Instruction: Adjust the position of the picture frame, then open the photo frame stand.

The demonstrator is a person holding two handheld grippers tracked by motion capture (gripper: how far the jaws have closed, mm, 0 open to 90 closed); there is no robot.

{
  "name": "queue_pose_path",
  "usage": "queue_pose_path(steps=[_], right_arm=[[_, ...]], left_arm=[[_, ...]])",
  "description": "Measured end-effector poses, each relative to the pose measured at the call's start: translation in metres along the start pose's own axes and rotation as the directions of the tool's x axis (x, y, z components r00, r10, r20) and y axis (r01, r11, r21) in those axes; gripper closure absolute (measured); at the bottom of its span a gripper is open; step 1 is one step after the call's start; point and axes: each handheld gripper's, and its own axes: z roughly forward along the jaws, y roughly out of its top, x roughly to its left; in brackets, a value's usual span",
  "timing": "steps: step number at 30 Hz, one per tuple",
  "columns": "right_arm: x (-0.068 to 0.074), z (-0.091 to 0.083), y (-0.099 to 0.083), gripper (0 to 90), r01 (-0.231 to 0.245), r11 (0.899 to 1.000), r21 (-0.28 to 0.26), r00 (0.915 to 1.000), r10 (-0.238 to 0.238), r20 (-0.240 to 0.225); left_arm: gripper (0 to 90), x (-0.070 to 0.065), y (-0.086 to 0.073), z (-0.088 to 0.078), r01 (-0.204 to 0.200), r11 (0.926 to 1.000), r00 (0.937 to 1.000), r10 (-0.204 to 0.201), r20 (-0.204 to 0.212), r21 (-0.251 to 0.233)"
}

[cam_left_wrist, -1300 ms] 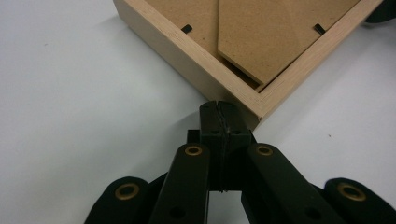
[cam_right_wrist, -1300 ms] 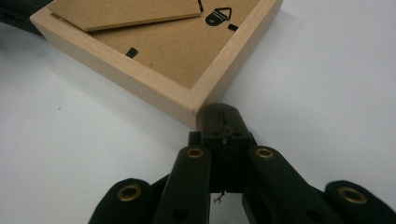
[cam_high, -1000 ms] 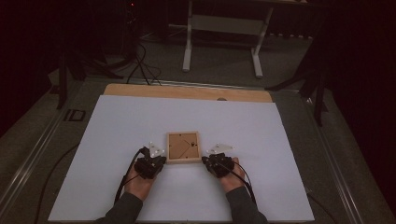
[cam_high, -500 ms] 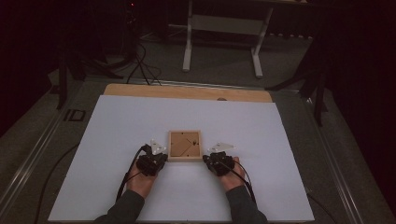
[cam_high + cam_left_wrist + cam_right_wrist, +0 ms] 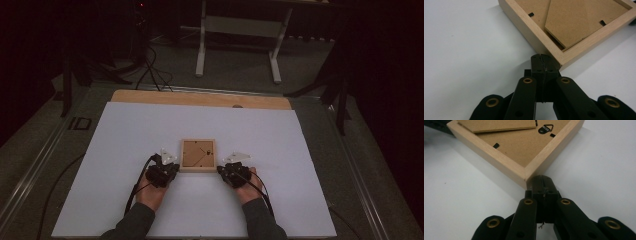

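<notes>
A small wooden picture frame [image 5: 198, 155] lies face down on the white table sheet [image 5: 125, 140], its brown backing board and a black hanger showing. My left gripper [image 5: 172, 166] is shut with its tips at the frame's near left corner [image 5: 560, 61]; the jaws [image 5: 541, 58] meet with nothing between them. My right gripper [image 5: 223, 168] is shut too, its tips [image 5: 541, 180] against the frame's near right corner [image 5: 526, 175]. Inside the frame a loose stand flap [image 5: 584, 20] lies over the backing [image 5: 519, 147].
A wooden strip [image 5: 200, 99] edges the far side of the sheet. Beyond the table stand a white metal stand [image 5: 237, 30] and dark cables [image 5: 150, 70] on the floor. A person's hands [image 5: 150, 195] and sleeves reach in from the bottom edge.
</notes>
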Motion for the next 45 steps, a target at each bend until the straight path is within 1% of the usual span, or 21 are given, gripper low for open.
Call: queue_pose_path(steps=[1, 2, 5, 9, 11, 13, 15, 16, 17, 19, 24, 28, 29, 31, 33, 34, 36, 38, 41, 45], right_arm=[[0.000, 0.000, 0.000, 89.8, 0.003, 1.000, 0.001, 1.0000, -0.003, -0.002], [-0.001, 0.000, 0.000, 89.8, 0.002, 1.000, 0.000, 1.0000, -0.002, -0.001], [-0.001, -0.001, 0.001, 89.6, 0.014, 1.000, 0.001, 0.9996, -0.014, 0.025], [-0.007, -0.008, 0.002, 89.5, -0.002, 1.000, -0.029, 0.9991, 0.003, 0.042], [-0.010, -0.012, 0.002, 89.5, -0.010, 0.999, -0.042, 0.9988, 0.012, 0.047], [-0.012, -0.015, 0.003, 89.3, -0.012, 0.998, -0.055, 0.9986, 0.015, 0.051], [-0.013, -0.017, 0.004, 89.3, -0.018, 0.997, -0.072, 0.9983, 0.022, 0.053], [-0.013, -0.017, 0.004, 89.3, -0.018, 0.997, -0.072, 0.9983, 0.022, 0.053], [-0.014, -0.019, 0.004, 89.1, -0.015, 0.997, -0.078, 0.9982, 0.020, 0.056], [-0.014, -0.019, 0.004, 89.0, -0.010, 0.997, -0.081, 0.9983, 0.014, 0.056], [-0.012, -0.022, 0.005, 88.5, -0.003, 0.994, -0.107, 0.9983, 0.009, 0.057], [-0.012, -0.025, 0.006, 88.5, -0.001, 0.992, -0.125, 0.9984, 0.008, 0.057], [-0.012, -0.026, 0.006, 88.5, -0.003, 0.992, -0.130, 0.9985, 0.010, 0.055], [-0.012, -0.027, 0.006, 88.5, -0.004, 0.991, -0.136, 0.9986, 0.011, 0.051], [-0.010, -0.027, 0.006, 88.5, -0.005, 0.990, -0.140, 0.9990, 0.011, 0.044], [-0.010, -0.027, 0.006, 88.5, -0.005, 0.990, -0.140, 0.9990, 0.011, 0.044], [-0.007, -0.026, 0.006, 88.5, 0.010, 0.990, -0.141, 0.9992, -0.004, 0.039], [-0.004, -0.025, 0.007, 88.5, 0.016, 0.989, -0.145, 0.9994, -0.011, 0.033], [-0.002, -0.023, 0.006, 88.5, 0.016, 0.989, -0.144, 0.9997, -0.013, 0.019], [0.001, -0.021, 0.006, 89.0, 0.027, 0.990, -0.138, 0.9996, -0.026, 0.005]], left_arm=[[88.5, 0.000, 0.000, -0.001, -0.006, 1.0000, 0.9999, 0.006, -0.014, -0.003], [85.2, 0.000, 0.000, -0.001, -0.012, 0.9999, 0.9997, 0.012, -0.021, -0.003], [79.9, 0.002, 0.000, -0.002, -0.005, 1.0000, 0.9996, 0.005, -0.026, -0.004], [71.9, 0.005, -0.001, -0.005, 0.002, 1.0000, 0.9998, -0.002, -0.022, -0.007], [67.2, 0.006, -0.001, -0.006, 0.004, 0.9999, 0.9996, -0.005, -0.028, -0.014], [61.9, 0.008, 0.000, -0.009, 0.019, 0.9993, 0.9996, -0.020, -0.018, -0.033], [56.9, 0.009, 0.000, -0.011, 0.024, 0.9983, 0.9992, -0.026, -0.031, -0.053], [55.7, 0.009, 0.000, -0.011, 0.024, 0.9983, 0.9992, -0.026, -0.031, -0.053], [54.9, 0.009, 0.000, -0.014, 0.030, 0.9972, 0.9991, -0.032, -0.026, -0.068], [54.0, 0.010, 0.000, -0.015, 0.031, 0.9965, 0.9990, -0.033, -0.028, -0.077], [51.5, 0.011, 0.001, -0.021, 0.036, 0.9937, 0.9992, -0.037, -0.013, -0.106], [49.9, 0.011, 0.003, -0.024, 0.033, 0.9924, 0.9995, -0.033, 0.002, -0.119], [49.5, 0.010, 0.004, -0.026, 0.030, 0.9917, 0.9994, -0.028, 0.018, -0.125], [48.9, 0.010, 0.005, -0.026, 0.029, 0.9913, 0.9994, -0.026, 0.023, -0.129], [48.6, 0.006, 0.006, -0.029, 0.014, 0.9902, 0.9993, -0.009, 0.035, -0.139], [48.3, 0.006, 0.006, -0.029, 0.014, 0.9902, 0.9993, -0.009, 0.035, -0.139], [47.9, 0.004, 0.008, -0.030, 0.005, 0.9899, 0.9990, 0.001, 0.046, -0.142], [47.2, 0.004, 0.008, -0.030, 0.008, 0.9898, 0.9987, -0.001, 0.051, -0.142], [45.8, 0.005, 0.009, -0.029, 0.017, 0.9913, 0.9978, -0.008, 0.065, -0.130], [45.2, 0.004, 0.010, -0.029, 0.011, 0.9926, 0.9972, -0.002, 0.074, -0.121]])
